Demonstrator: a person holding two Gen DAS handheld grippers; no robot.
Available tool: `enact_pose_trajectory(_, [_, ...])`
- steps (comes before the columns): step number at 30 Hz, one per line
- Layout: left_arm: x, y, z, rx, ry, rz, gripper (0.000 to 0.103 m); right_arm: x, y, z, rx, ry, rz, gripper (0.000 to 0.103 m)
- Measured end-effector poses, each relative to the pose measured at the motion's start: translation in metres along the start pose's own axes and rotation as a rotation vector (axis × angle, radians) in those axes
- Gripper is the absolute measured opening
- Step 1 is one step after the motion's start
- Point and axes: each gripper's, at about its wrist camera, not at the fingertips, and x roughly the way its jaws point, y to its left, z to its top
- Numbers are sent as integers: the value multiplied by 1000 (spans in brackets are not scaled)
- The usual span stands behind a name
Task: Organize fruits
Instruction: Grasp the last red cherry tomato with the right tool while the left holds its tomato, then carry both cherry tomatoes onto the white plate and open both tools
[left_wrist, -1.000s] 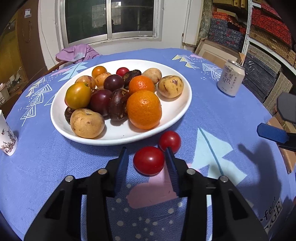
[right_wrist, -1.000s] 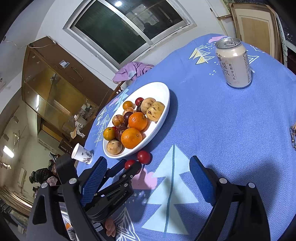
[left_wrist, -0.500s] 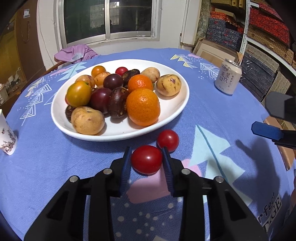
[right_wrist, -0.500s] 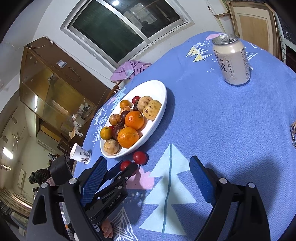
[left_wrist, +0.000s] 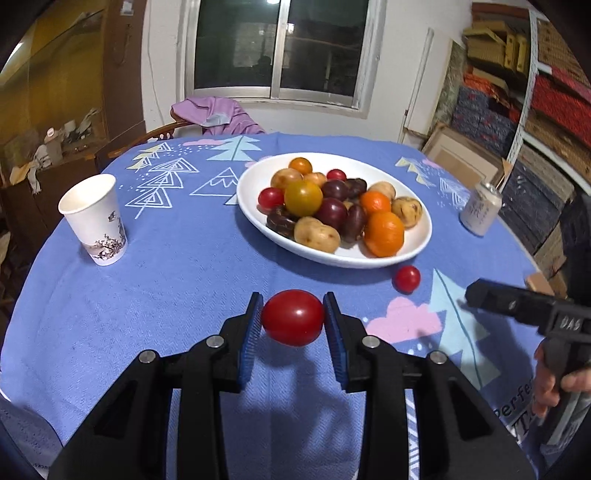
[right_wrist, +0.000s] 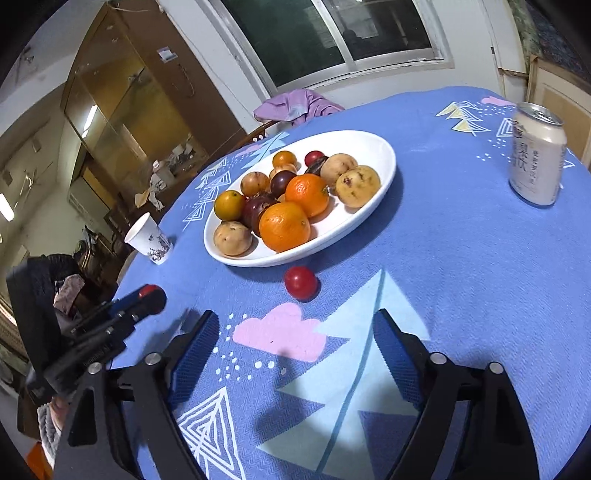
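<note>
My left gripper (left_wrist: 292, 321) is shut on a red tomato (left_wrist: 293, 317) and holds it above the blue tablecloth, clear of its shadow. The same tomato (right_wrist: 147, 291) shows red at that gripper's tip in the right wrist view. A smaller red tomato (left_wrist: 406, 278) (right_wrist: 301, 282) lies on the cloth just in front of the white oval plate (left_wrist: 417, 243) (right_wrist: 380, 155), which holds oranges, plums, potatoes-like brown fruits and small tomatoes. My right gripper (right_wrist: 293, 336) hovers near that loose tomato with nothing between its fingers, and its jaws are closing.
A white paper cup (left_wrist: 95, 219) (right_wrist: 149, 240) stands left of the plate. A drink can (left_wrist: 480, 214) (right_wrist: 535, 155) stands at the right. A purple garment (left_wrist: 218, 116) hangs on a chair behind the table. Boxes and shelves line the right wall.
The left gripper closed on the tomato, lifted it off the cloth and drew back to the left. The right gripper rolled and came nearer the loose tomato, its jaws narrowing a little.
</note>
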Motion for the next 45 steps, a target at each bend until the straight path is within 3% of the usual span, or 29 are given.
enact_pose_trajectory(3, [-1, 2, 0, -21, 1, -22, 33, 11, -1, 2, 40, 37, 38, 70])
enact_pose_trajectory(5, [0, -2, 0, -10, 5, -28, 33, 20, -2, 3, 75, 59, 59, 67])
enact_pose_trajectory(13, [-3, -11, -1, 7, 5, -59, 33, 46, 15, 8, 2, 68, -89, 63])
enact_pose_trajectory(17, [-2, -13, -1, 11, 8, -61, 33, 61, 27, 16, -51, 74, -137, 46])
enact_pose_trajectory(26, [3, -12, -1, 11, 24, -55, 33, 67, 23, 17, -84, 61, -161, 26])
enact_pose_trajectory(33, [13, -9, -3, 9, 44, -39, 33, 48, 18, 10, -78, 49, -106, 26])
enact_pose_trajectory(41, [15, -11, -3, 14, 40, -65, 33, -2, 15, 15, -56, -66, -22, 26])
enact_pose_trajectory(45, [22, -17, 11, 8, 45, -73, 33, -9, 9, 23, -24, -90, -11, 26])
